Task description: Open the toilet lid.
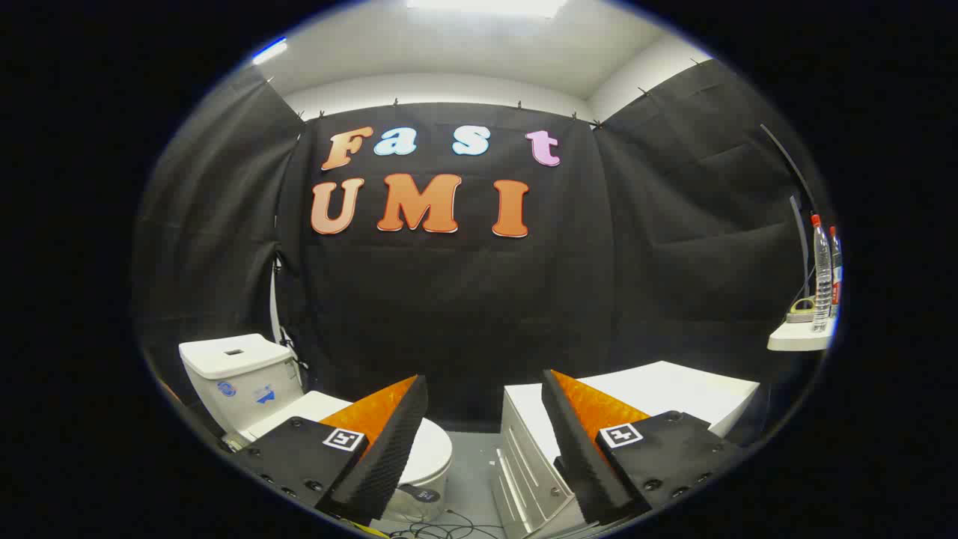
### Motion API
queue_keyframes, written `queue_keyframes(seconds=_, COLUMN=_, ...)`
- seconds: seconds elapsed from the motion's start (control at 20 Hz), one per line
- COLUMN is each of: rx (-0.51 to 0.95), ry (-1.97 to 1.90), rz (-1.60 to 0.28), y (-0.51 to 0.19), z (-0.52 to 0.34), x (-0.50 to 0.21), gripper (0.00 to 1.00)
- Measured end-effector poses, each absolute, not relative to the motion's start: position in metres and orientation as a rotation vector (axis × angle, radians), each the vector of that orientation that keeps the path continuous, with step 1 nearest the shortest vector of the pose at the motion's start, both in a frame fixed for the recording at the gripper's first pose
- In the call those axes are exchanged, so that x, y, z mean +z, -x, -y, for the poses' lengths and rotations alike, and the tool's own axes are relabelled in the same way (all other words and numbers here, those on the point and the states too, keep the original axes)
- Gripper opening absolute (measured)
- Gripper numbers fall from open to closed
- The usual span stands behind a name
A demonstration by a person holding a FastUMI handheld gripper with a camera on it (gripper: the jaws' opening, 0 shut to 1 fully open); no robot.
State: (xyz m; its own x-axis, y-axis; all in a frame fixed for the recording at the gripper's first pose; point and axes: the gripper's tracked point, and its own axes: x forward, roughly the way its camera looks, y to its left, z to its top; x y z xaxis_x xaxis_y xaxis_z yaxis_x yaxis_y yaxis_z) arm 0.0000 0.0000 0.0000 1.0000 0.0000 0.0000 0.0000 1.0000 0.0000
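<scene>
Black cloth walls the booth, grey floor (471, 464) below | toilet (247, 382) far left against the cloth, lid (434, 449) down, partly behind the left finger | tool (483, 449) spread wide, gripping nothing, floor between its fingers | white cabinet (673, 389) behind the right finger | shelf (797, 340) far right carrying bottles (822, 269)

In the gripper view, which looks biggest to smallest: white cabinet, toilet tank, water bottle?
1. White cabinet
2. Toilet tank
3. Water bottle

The cabinet sits nearer, so this is apparent size only. The open gripper holds nothing.
</scene>
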Motion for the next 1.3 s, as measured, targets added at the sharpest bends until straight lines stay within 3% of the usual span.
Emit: queue_keyframes(seconds=1.3, rx=0.037, ry=-0.005, rz=-0.001, y=0.007, z=-0.010, x=0.005, gripper=0.98)
